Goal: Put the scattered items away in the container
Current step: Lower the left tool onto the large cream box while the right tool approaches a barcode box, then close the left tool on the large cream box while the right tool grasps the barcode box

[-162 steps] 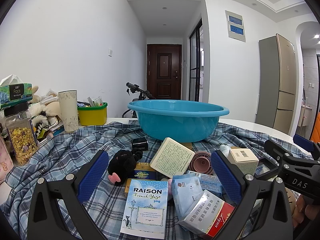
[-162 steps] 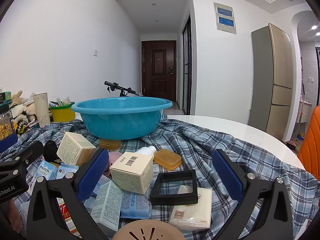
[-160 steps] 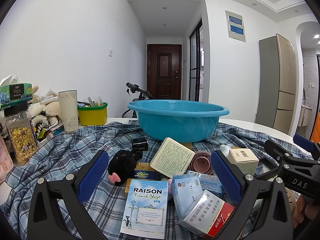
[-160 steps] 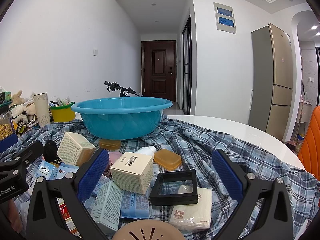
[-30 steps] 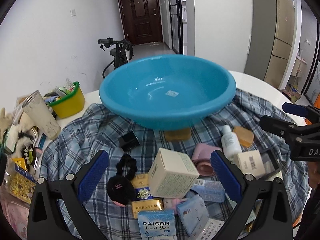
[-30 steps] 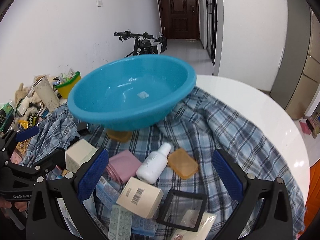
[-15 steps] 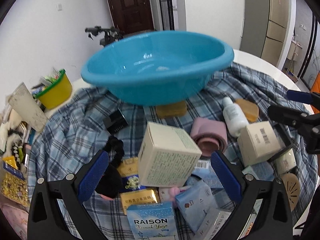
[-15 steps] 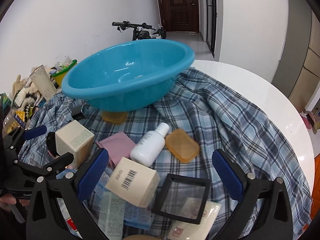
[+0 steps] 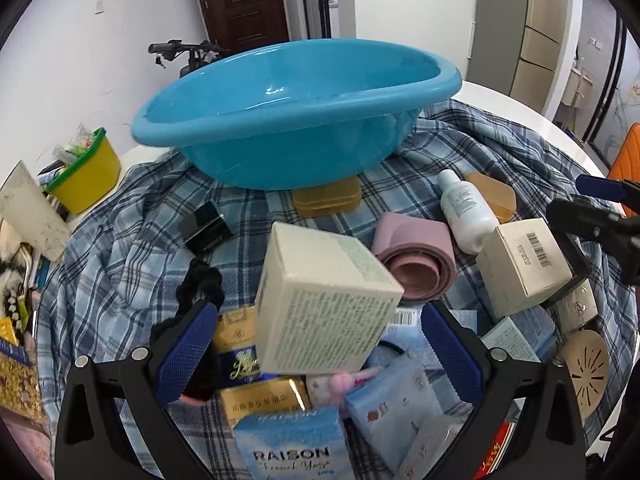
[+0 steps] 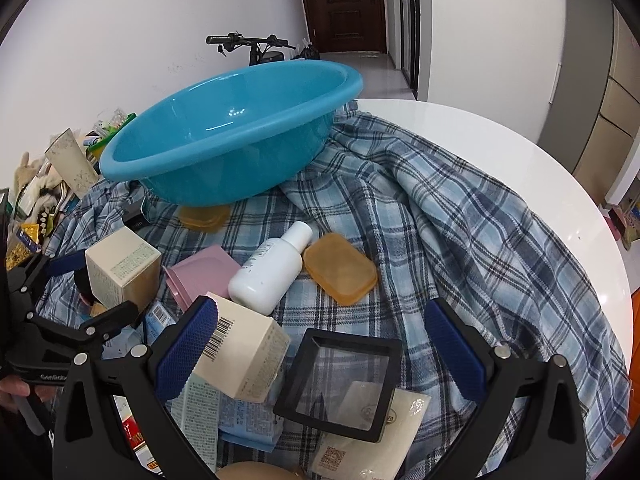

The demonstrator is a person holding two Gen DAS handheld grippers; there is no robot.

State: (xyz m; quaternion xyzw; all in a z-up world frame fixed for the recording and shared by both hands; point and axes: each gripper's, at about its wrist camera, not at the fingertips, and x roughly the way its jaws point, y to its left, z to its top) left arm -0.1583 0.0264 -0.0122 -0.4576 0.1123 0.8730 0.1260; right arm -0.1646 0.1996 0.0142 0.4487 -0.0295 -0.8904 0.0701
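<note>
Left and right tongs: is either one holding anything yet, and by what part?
Nothing is held. The left tongs are open around the cream printed carton, pads clear of its sides; the right tongs are open too.

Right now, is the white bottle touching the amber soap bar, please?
Touching: in the right wrist view the white bottle lies with its shoulder against the amber soap bar's near edge, no plaid cloth showing between them.
</note>
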